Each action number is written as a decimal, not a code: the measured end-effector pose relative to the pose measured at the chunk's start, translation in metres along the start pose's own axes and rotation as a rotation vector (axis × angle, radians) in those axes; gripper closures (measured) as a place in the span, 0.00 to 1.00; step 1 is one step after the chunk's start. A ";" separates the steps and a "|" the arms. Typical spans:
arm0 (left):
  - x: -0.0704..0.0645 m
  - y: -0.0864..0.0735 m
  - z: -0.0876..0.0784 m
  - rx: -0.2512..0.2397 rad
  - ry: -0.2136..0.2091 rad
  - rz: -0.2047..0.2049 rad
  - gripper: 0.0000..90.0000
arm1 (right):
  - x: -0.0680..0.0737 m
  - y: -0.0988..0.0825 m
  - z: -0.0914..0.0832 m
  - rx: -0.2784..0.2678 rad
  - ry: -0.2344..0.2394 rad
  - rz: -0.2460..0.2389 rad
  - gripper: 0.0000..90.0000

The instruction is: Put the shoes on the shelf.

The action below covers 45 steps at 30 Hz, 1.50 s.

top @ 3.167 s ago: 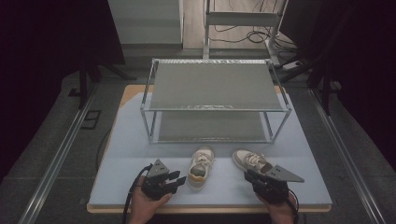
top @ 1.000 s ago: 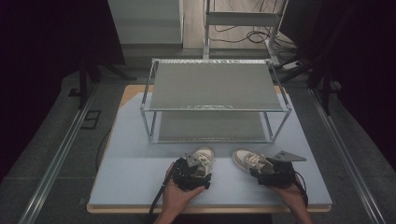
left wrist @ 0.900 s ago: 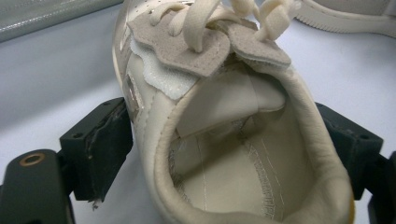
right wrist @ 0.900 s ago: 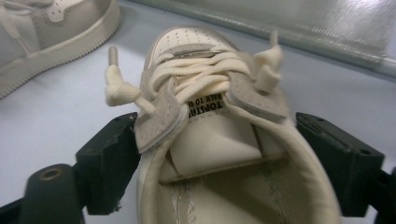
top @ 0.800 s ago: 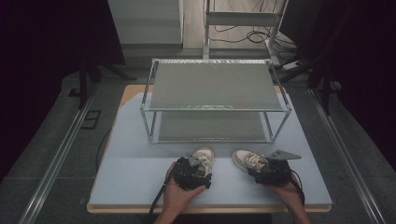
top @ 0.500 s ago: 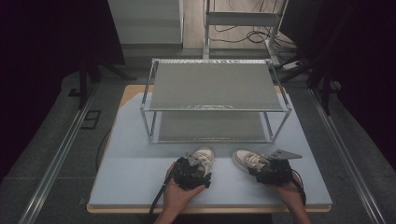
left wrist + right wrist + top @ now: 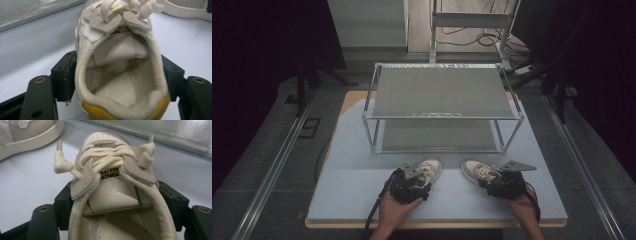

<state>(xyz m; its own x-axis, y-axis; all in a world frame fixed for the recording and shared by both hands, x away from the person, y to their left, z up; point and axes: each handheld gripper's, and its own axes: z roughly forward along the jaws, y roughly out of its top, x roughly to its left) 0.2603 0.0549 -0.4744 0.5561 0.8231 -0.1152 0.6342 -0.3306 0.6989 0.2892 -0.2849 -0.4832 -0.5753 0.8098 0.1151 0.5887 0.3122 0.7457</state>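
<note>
Two cream low-top sneakers lie side by side on the table, toes toward the rack. My left gripper [image 7: 414, 182] straddles the heel of the left shoe [image 7: 430, 169]. In the left gripper view its black pads [image 7: 68, 76] press both sides of that shoe [image 7: 112, 25], which has a yellow heel tab. My right gripper [image 7: 498, 183] straddles the heel of the right shoe [image 7: 476, 171]. In the right gripper view its pads [image 7: 172, 200] lie against the collar of the laced shoe [image 7: 110, 152]. Both pairs of jaws have just been closing, each with a shoe between them.
A two-tier metal rack [image 7: 442, 95] with mesh shelves stands just beyond the shoes, its lower shelf near table level. The pale blue table top [image 7: 347, 190] extends left and right of the hands. Dark floor and rails surround the table.
Since the earliest frame both hands have moved forward from the table's front edge to the shoes' heels. Over the last second they have stayed there, jaws around the heels.
</note>
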 end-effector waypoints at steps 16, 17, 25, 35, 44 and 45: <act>0.000 0.002 -0.010 -0.047 -0.054 0.013 0.34 | 0.001 0.002 -0.011 -0.047 0.005 0.012 0.32; 0.001 0.002 -0.010 -0.051 -0.056 0.013 0.34 | 0.002 0.003 -0.012 -0.049 0.003 0.012 0.32; 0.007 0.001 -0.014 -0.071 -0.068 -0.001 0.35 | 0.002 0.003 -0.012 -0.049 0.004 0.014 0.32; 0.016 0.003 -0.021 -0.106 -0.087 -0.020 0.36 | 0.003 0.004 -0.013 -0.056 0.003 0.017 0.32; 0.025 0.007 -0.025 -0.133 -0.094 -0.031 0.37 | 0.005 0.007 -0.013 -0.066 0.006 0.015 0.32; 0.026 0.007 -0.025 -0.133 -0.095 -0.032 0.37 | 0.006 0.008 -0.013 -0.067 0.005 0.015 0.32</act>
<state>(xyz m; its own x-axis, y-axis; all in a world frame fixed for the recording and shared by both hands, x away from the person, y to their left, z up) 0.2657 0.0852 -0.4551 0.5888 0.7830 -0.2006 0.5790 -0.2355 0.7806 0.2833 -0.2843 -0.4683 -0.5695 0.8116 0.1302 0.5581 0.2656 0.7861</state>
